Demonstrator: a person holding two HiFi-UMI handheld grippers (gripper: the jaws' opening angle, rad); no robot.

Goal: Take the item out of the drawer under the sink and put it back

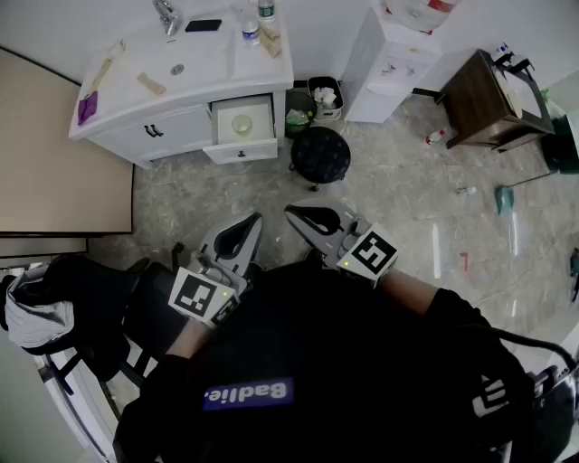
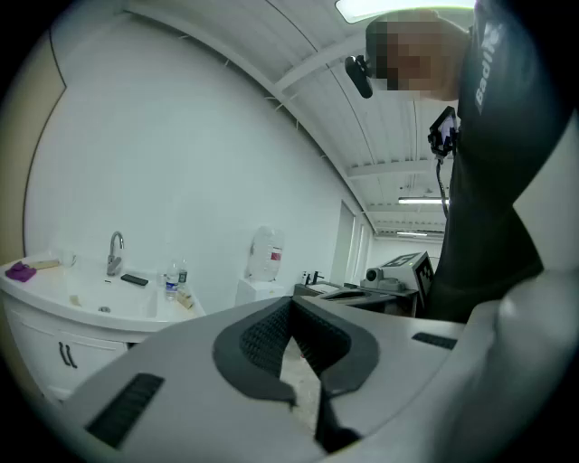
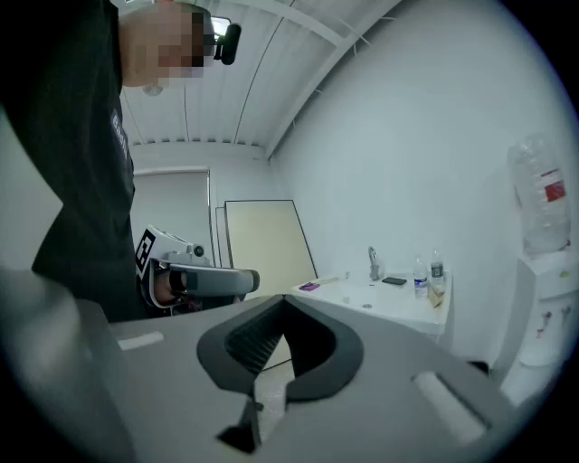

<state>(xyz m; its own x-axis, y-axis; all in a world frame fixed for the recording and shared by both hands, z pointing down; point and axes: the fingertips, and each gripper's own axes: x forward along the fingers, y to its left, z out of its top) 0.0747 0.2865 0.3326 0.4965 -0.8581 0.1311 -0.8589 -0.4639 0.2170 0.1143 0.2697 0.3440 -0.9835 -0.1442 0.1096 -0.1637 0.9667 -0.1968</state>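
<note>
The white sink cabinet (image 1: 181,68) stands far ahead at the top left. Its right-hand drawer (image 1: 242,124) is pulled open, with a pale round item (image 1: 242,124) lying inside. Both grippers are held close to the person's body, far from the cabinet. My left gripper (image 1: 252,219) is shut with nothing between its jaws; in its own view the tips of the left gripper (image 2: 291,303) meet, and the sink (image 2: 90,303) shows at the left. My right gripper (image 1: 290,211) is also shut and empty; the right gripper (image 3: 282,300) points past the sink (image 3: 380,298).
A black round stool (image 1: 319,154) stands on the floor between me and the drawer. Two small bins (image 1: 312,101) sit beside the cabinet, then a white water dispenser (image 1: 393,54) and a brown table (image 1: 488,86). Bottles (image 1: 251,30), a phone (image 1: 203,25) and a faucet (image 1: 166,16) are on the counter.
</note>
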